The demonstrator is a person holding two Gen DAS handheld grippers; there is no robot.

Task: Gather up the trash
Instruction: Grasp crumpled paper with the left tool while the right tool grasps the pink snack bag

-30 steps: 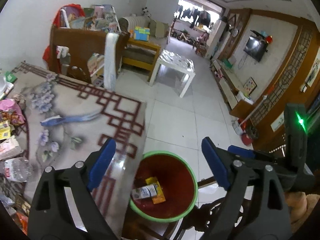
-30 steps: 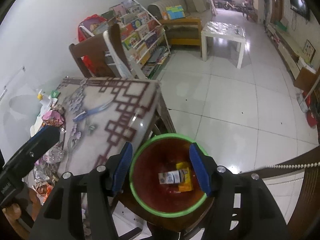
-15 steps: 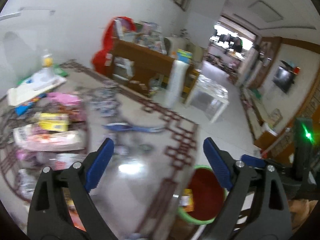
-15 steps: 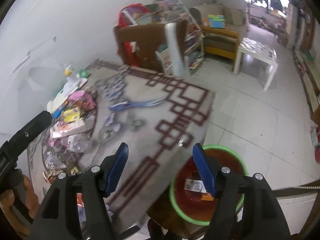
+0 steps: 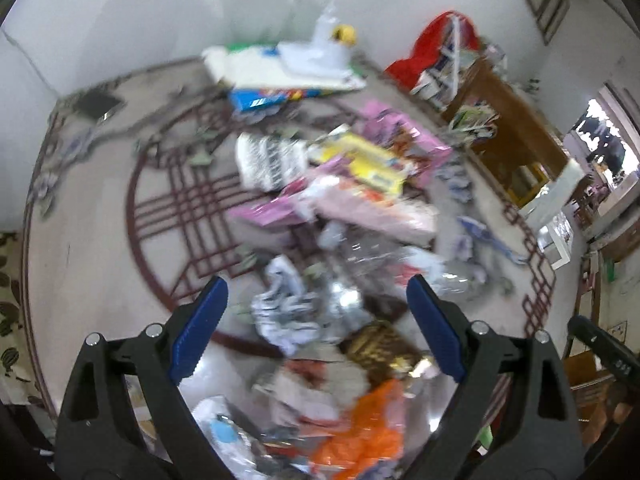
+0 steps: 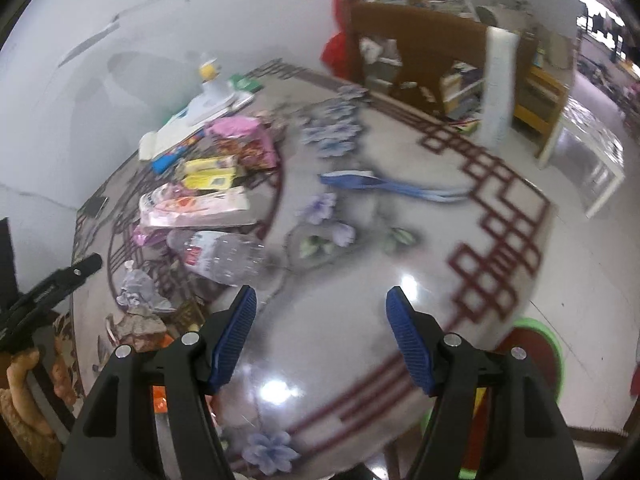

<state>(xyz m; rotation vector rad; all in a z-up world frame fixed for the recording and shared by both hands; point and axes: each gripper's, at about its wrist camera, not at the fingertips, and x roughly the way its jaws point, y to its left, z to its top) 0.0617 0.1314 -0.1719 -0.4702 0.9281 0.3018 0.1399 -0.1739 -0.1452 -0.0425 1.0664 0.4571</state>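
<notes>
The round table (image 6: 400, 248) fills most of what I see, its glossy top patterned with dark red lattice lines and pale purple flowers. Behind it stand a brown wooden shelf unit (image 6: 420, 40) stuffed with books and a red bag (image 6: 340, 44) against the white wall.

The trash heap (image 5: 344, 208) lies spread across the far-left part of the tabletop: a pink snack bag (image 6: 244, 140), yellow packets (image 6: 208, 172), a long pale pink wrapper (image 6: 192, 208), and a flat white-and-blue box (image 5: 280, 76) with a yellow-capped bottle (image 5: 340, 40) behind it. A clear crushed plastic bottle (image 6: 224, 256) lies on its side at the near edge of the heap, closest to my right gripper (image 6: 320, 344). That gripper's blue pads are spread wide, holding nothing, over bare tabletop.

My left gripper (image 5: 316, 328) is also spread wide and empty, poised above crumpled silver-white wrappers (image 5: 288, 312), a brown-gold foil packet (image 5: 380, 348) and an orange plastic bag (image 5: 360, 436); this view is blurred, so finer detail is lost.

The red bin with a green rim (image 6: 540, 352) sits below the table's right edge, partly hidden behind my right finger. A blue strap (image 6: 384, 184) lies across the table's middle.
</notes>
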